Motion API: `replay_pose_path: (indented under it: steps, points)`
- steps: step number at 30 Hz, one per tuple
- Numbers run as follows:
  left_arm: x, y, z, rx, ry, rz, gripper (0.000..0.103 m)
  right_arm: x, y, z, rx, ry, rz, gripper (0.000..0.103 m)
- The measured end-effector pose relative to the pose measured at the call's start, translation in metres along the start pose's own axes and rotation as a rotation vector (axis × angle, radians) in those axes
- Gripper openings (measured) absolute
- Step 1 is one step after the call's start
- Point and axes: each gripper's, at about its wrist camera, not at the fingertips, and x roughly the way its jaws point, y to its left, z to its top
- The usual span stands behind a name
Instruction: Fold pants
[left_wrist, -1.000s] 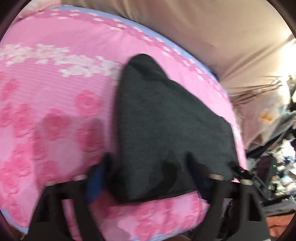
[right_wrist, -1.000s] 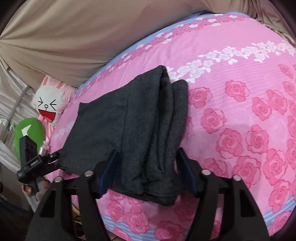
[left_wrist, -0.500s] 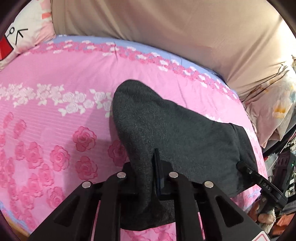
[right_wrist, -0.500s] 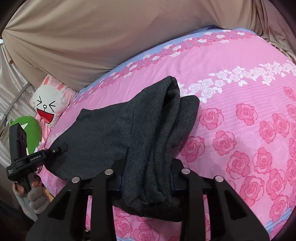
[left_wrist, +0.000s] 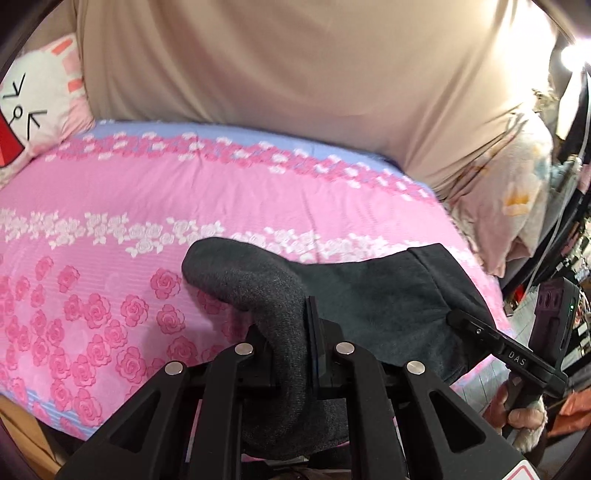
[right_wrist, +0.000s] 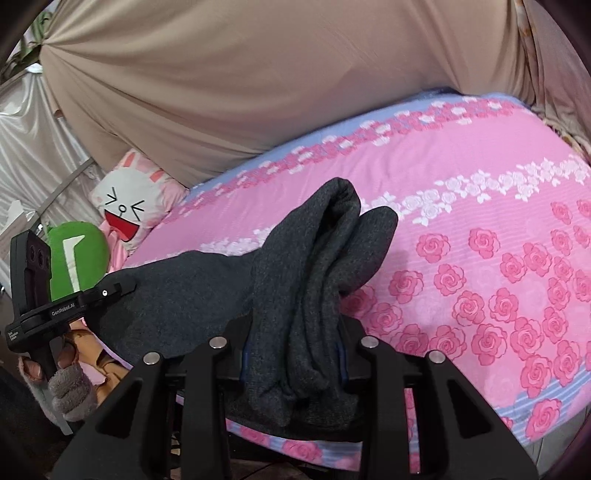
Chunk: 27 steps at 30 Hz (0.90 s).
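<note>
The left tool (right_wrist: 110, 291) reads "GenRobot.AI"; the right tool (left_wrist: 461, 321) reads "DAS".

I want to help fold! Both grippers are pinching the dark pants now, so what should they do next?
Probably lift and carry the near edge forward, over the far part. The left gripper and right gripper are each shut on the pants, whose far part lies on the pink bedspread.

The pants (left_wrist: 369, 295) are dark charcoal grey knit, folded into a thick bundle on the pink rose-print bedspread (left_wrist: 110, 206). One thin edge is pinched between the left jaws and rises off the bed; a thicker stack of layers (right_wrist: 306, 314) fills the right jaws. Beyond both jaws the cloth sags back to the bed.
</note>
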Motion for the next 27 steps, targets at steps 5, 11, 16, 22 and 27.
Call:
replay_pose_path:
  steps: [5, 11, 16, 22, 27]
  points:
    - [-0.03, -0.015, 0.008, 0.052, -0.08, -0.009, 0.009, -0.027, 0.02, 0.012, -0.046, -0.078, 0.012, 0.031]
    - [-0.073, -0.031, 0.029, 0.126, -0.225, -0.016, 0.009, -0.055, 0.041, 0.039, -0.098, -0.191, 0.021, 0.031]
    - [-0.103, -0.047, 0.057, 0.201, -0.366, -0.001, 0.009, -0.075, 0.064, 0.074, -0.182, -0.313, 0.033, 0.031]
    - [-0.125, -0.055, 0.105, 0.239, -0.551, 0.001, 0.009, -0.089, 0.086, 0.128, -0.283, -0.485, 0.052, 0.031]
    - [-0.124, -0.045, 0.15, 0.234, -0.642, -0.018, 0.01, -0.082, 0.093, 0.172, -0.303, -0.552, 0.086, 0.031]
